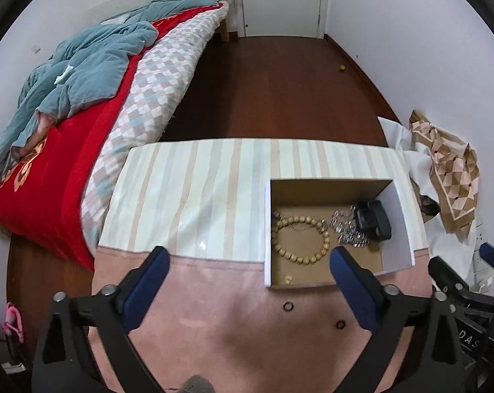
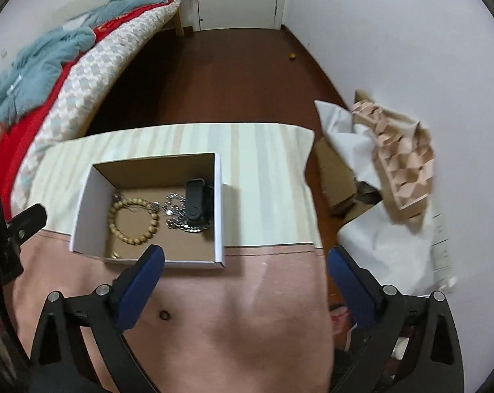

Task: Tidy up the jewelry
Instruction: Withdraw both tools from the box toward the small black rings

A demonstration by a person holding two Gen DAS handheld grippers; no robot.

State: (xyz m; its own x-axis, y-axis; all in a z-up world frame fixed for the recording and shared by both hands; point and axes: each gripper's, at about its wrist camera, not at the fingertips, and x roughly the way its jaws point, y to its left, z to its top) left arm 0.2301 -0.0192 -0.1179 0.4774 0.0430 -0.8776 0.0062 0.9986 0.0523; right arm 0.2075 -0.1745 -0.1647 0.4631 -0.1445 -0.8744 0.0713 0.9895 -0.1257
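Note:
A white cardboard box (image 1: 401,222) (image 2: 86,209) stands open on the table. Inside lie a wooden bead bracelet (image 1: 299,239) (image 2: 134,219), a tangled silver chain (image 1: 348,232) (image 2: 178,213), a black clip-like object (image 1: 374,222) (image 2: 198,201) and a small gold piece (image 1: 287,279) (image 2: 114,255). Two small dark rings (image 1: 288,307) (image 1: 340,324) lie on the pink cloth in front of the box; the right wrist view shows one ring (image 2: 164,315). My left gripper (image 1: 248,255) is open above the box's near left corner, nothing between its fingers. My right gripper (image 2: 245,252) is open, empty, to the right of the box.
The table carries a striped cloth (image 1: 194,196) at the back and a pink cloth (image 2: 247,311) in front. A bed with a red cover (image 1: 66,170) stands to the left. Crumpled white and patterned paper (image 1: 450,170) (image 2: 394,150) is piled at the right.

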